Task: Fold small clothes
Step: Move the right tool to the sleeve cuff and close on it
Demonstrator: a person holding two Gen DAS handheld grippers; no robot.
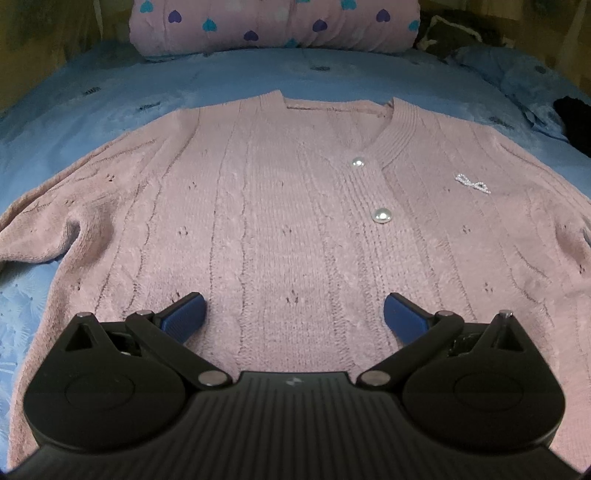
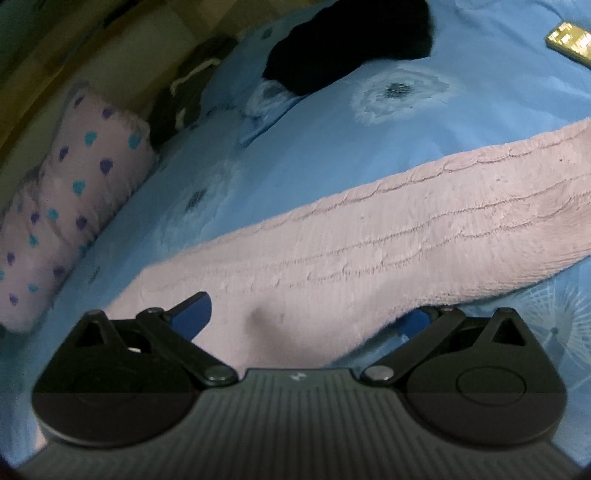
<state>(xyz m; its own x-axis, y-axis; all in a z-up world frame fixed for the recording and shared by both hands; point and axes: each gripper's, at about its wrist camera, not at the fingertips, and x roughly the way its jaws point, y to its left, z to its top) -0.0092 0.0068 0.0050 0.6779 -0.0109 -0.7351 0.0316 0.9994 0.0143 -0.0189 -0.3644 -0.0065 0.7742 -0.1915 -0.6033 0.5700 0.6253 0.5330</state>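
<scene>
Both hand-held grippers, left [image 1: 294,314] and right [image 2: 314,314], had their jaws spread wide and gripped nothing above the pink cardigan [image 1: 280,221], which lay flat across the middle of the frame on the blue bed [image 1: 92,92], looked soft, light and limp, and was probably best pinched at the sleeve [image 2: 406,229] or hem.

Blue sheet [image 1: 92,110] bare left of cardigan [image 1: 277,206] and above its collar. Heart-print pillow [image 1: 277,26] blocks the far edge; dark cloth [image 2: 351,44] blocks beyond the sleeve [image 2: 406,229].

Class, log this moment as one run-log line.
stage: before first fold | pink cardigan: flat, buttoned, on blue bedsheet | left gripper: open above hem | right gripper: open, straddling sleeve
</scene>
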